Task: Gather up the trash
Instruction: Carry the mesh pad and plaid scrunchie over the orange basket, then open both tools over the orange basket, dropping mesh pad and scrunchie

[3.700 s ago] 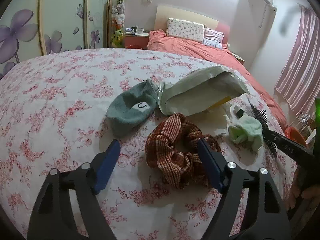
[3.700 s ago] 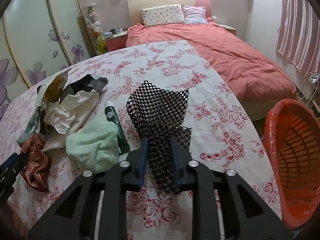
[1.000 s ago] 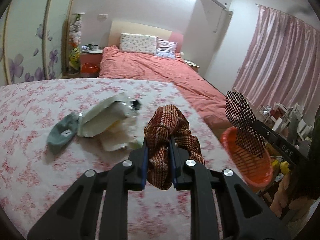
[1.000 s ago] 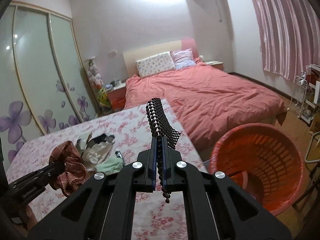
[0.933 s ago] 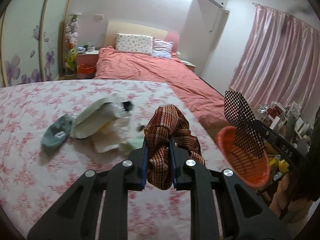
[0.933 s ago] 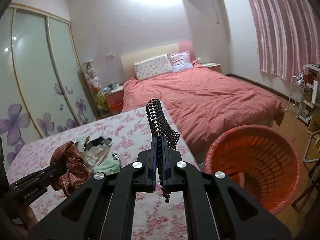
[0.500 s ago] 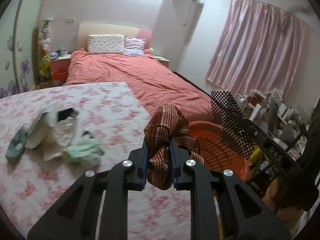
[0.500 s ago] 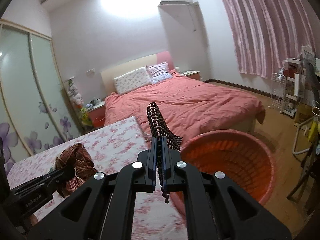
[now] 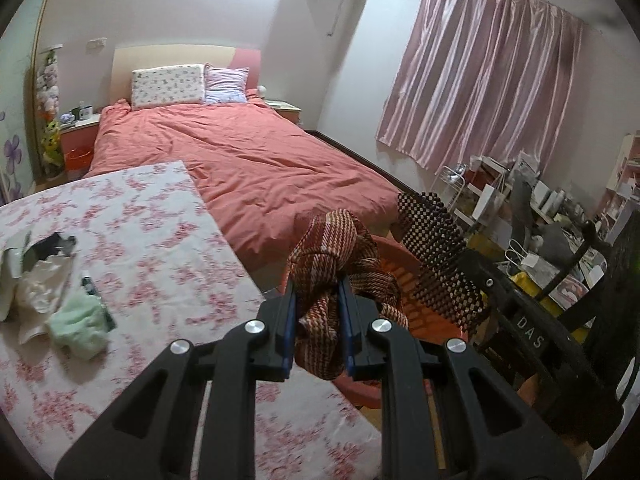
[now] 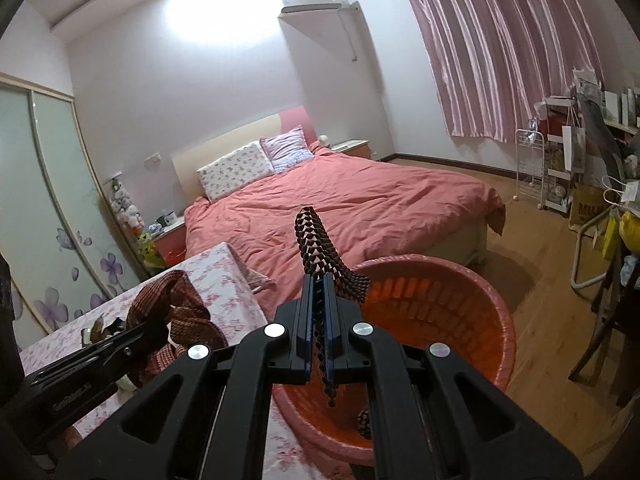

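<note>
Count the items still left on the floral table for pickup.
3 clear: a mint green cloth, a dark green tube beside it, and a crumpled pile of paper and packaging at the left edge. The pile may hide more.

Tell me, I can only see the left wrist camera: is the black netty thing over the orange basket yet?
Observer: Yes. In the right wrist view the black mesh hangs right above the open orange basket, and the right gripper has its jaws shut on it.
Kid: Is the basket full?
Observer: No. The inside looks mostly bare, with only one small dark thing low down. I cannot tell what it is.
Kid: Is my stripy scrunchie over the basket too?
Observer: Not quite, it seems. From the right side, the plaid scrunchie in the left gripper appears over the flowery table, left of the basket.
</note>
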`<state>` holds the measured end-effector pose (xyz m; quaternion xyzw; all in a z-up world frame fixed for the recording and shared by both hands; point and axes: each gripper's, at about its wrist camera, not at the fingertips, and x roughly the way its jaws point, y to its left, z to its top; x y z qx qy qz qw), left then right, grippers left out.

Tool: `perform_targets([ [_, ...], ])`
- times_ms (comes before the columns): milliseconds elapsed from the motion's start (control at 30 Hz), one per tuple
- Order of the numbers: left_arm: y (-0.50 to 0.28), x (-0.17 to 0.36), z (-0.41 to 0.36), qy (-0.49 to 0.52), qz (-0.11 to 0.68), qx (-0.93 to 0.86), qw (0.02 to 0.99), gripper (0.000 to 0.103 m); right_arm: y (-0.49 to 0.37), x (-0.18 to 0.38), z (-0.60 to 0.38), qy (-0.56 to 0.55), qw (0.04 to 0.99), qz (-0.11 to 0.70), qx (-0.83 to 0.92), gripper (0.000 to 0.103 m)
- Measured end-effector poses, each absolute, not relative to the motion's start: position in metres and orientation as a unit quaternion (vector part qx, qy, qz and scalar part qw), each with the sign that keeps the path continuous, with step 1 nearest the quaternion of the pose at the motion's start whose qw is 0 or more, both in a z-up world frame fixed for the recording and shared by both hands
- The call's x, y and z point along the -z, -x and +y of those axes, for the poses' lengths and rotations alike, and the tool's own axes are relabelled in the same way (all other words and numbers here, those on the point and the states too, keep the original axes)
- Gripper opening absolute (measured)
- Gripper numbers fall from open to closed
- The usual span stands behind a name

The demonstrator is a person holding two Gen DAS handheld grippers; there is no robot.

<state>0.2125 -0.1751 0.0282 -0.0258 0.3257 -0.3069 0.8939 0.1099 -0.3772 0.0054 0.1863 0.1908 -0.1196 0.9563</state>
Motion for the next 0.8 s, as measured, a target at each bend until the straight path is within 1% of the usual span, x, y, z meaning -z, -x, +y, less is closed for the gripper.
perform_targets([
  [167,-0.219,-0.017,-0.198,0.018,0.337,0.316,0.887,0.019,-0.112,0.003,-0.39,-0.197,0.952,0.194,0.13,0.004],
  [267,-0.225,-0.009,-0.212,0.014,0.346,0.321,0.881,0.022,-0.114,0.007,-0.398,-0.203,0.95,0.195,0.136,0.004],
  [367,-0.233,0.0,-0.225,0.007,0.356,0.32,0.878,0.028,-0.117,0.011,-0.407,-0.213,0.946,0.199,0.139,0.005],
  [400,-0.235,0.003,-0.228,0.005,0.361,0.321,0.876,0.032,-0.118,0.014,-0.41,-0.219,0.944,0.203,0.14,0.005],
  [433,-0.236,0.006,-0.23,0.003,0.363,0.319,0.876,0.038,-0.119,0.017,-0.413,-0.222,0.942,0.207,0.142,0.006],
  [467,-0.238,0.009,-0.231,0.0,0.365,0.315,0.876,0.041,-0.12,0.019,-0.415,-0.224,0.941,0.211,0.144,0.009],
  [500,-0.239,0.012,-0.231,-0.001,0.367,0.313,0.876,0.044,-0.119,0.022,-0.415,-0.226,0.938,0.215,0.147,0.015],
  [533,-0.24,0.015,-0.229,-0.001,0.37,0.311,0.876,0.046,-0.118,0.023,-0.415,-0.227,0.938,0.217,0.149,0.018],
  [567,-0.241,0.018,-0.226,-0.001,0.372,0.307,0.876,0.047,-0.117,0.025,-0.415,-0.228,0.937,0.219,0.151,0.025],
  [600,-0.242,0.02,-0.223,-0.001,0.374,0.303,0.877,0.048,-0.117,0.025,-0.416,-0.228,0.936,0.22,0.152,0.029],
  [633,-0.243,0.021,-0.22,-0.002,0.375,0.299,0.877,0.049,-0.116,0.026,-0.414,-0.226,0.936,0.223,0.154,0.031],
  [700,-0.244,0.023,-0.212,-0.003,0.378,0.289,0.879,0.05,-0.116,0.026,-0.413,-0.224,0.935,0.226,0.157,0.04],
  [767,-0.243,0.024,-0.204,-0.006,0.378,0.281,0.882,0.053,-0.116,0.025,-0.412,-0.223,0.935,0.228,0.157,0.044],
  [800,-0.242,0.024,-0.197,-0.01,0.375,0.272,0.886,0.056,-0.116,0.023,-0.41,-0.222,0.935,0.229,0.156,0.046],
])
